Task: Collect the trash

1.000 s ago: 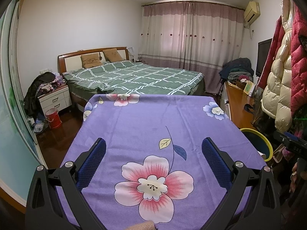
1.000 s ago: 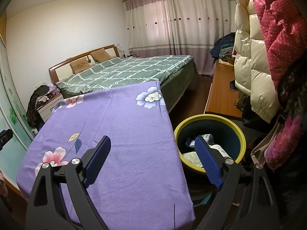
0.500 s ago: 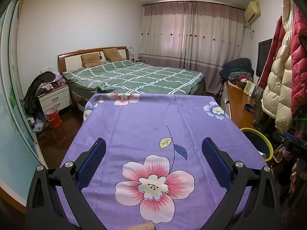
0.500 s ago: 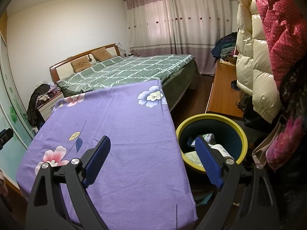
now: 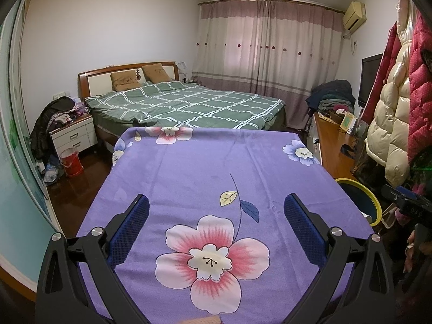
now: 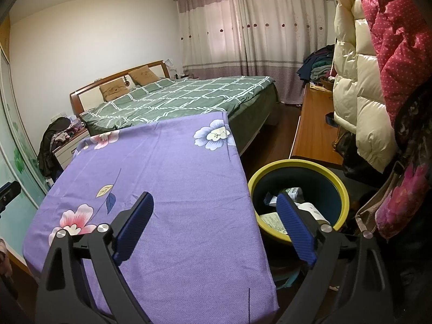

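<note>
Almost nothing has moved over the last second: the left view is unchanged, and the right view has drifted only slightly, so that the bin [image 6: 298, 202] sits a little higher and nearer the middle of the picture. No trash has been picked up or dropped in that time, so the task is judged to be at or near its end, or paused between items.

On the worktop [image 5: 210, 167], which is covered by a purple cloth printed with flowers, no loose item can be seen in either view. Trash already collected lies inside the bin: a white container, a printed packet and a few other scraps can be made out at the bottom. The bin, dark inside with a yellow rim, stands on the floor just beside the worktop's right edge.

Above the near part of the cloth the left gripper [image 5: 216, 226] is held level, pointing toward the bed [image 5: 183, 105], its jaws wide apart with nothing between them. Over the worktop's right edge the right gripper [image 6: 214, 222] is held, its right finger in front of the bin's opening; its jaws are likewise wide apart and empty.
</note>
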Motion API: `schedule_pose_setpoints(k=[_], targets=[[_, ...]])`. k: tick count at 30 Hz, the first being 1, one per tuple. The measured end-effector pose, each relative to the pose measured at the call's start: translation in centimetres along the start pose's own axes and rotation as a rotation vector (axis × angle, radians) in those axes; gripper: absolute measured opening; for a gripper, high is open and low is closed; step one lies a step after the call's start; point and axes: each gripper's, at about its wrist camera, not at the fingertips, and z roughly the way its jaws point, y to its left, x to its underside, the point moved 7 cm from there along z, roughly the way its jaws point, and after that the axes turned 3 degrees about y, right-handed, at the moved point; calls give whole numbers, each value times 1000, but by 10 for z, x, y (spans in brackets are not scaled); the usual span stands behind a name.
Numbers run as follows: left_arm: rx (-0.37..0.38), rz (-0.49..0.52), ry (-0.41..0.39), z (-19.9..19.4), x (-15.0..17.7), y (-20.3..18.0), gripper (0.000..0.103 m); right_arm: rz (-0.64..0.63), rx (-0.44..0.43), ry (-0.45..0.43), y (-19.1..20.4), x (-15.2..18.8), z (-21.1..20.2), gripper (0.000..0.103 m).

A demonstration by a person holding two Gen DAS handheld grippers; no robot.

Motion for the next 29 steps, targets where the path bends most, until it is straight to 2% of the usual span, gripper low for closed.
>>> schedule_pose_setpoints(k=[16, 22, 25, 29], targets=[[-7, 10, 21, 14, -3, -8, 98, -3, -1, 22, 3, 3, 8, 88], [30, 27, 33, 25, -8, -13, 98, -22, -1, 26, 6, -1, 13, 88], [14, 11, 74, 50, -14, -7, 98, -37, -11, 25, 12, -13, 23, 92], [-40, -3, 113, 103, -27, 12, 98, -62, -9, 49, 22, -37, 62, 96]])
